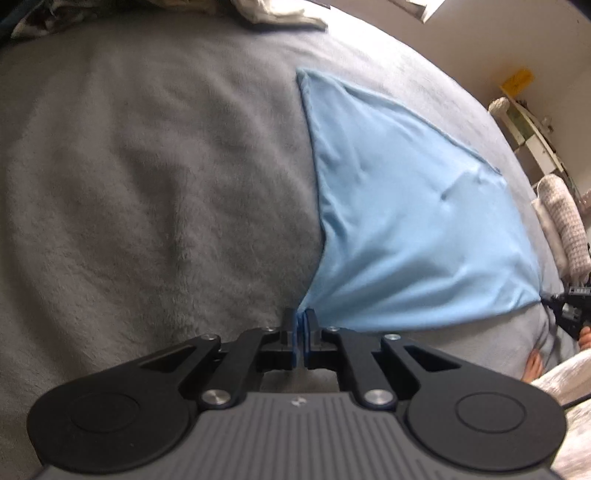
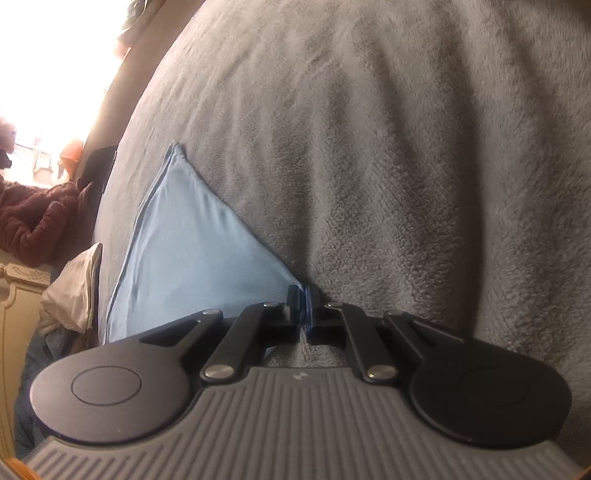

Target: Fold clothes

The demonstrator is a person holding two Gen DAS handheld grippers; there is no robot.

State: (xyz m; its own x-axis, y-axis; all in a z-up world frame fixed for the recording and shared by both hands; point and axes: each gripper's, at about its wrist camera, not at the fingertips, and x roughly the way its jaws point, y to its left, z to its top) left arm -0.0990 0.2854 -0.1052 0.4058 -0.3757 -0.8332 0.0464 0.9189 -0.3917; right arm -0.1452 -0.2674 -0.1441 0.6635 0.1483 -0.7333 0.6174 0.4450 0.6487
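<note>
A light blue garment (image 1: 402, 206) lies spread on a grey fleece blanket (image 1: 147, 184). My left gripper (image 1: 300, 321) is shut on the garment's near left corner, and the cloth fans out from it up and to the right. In the right wrist view the same light blue garment (image 2: 192, 254) stretches away to the left. There my right gripper (image 2: 305, 301) is shut on its near right corner. The right gripper (image 1: 570, 314) also shows small at the far right of the left wrist view, at the cloth's other near corner.
The grey blanket (image 2: 406, 166) covers the whole bed. White cloth (image 1: 280, 14) lies at the far edge. A knitted roll (image 1: 569, 225) and shelves (image 1: 532, 122) stand to the right. A dark red knit (image 2: 37, 218) and white bundle (image 2: 74, 291) sit left of the bed.
</note>
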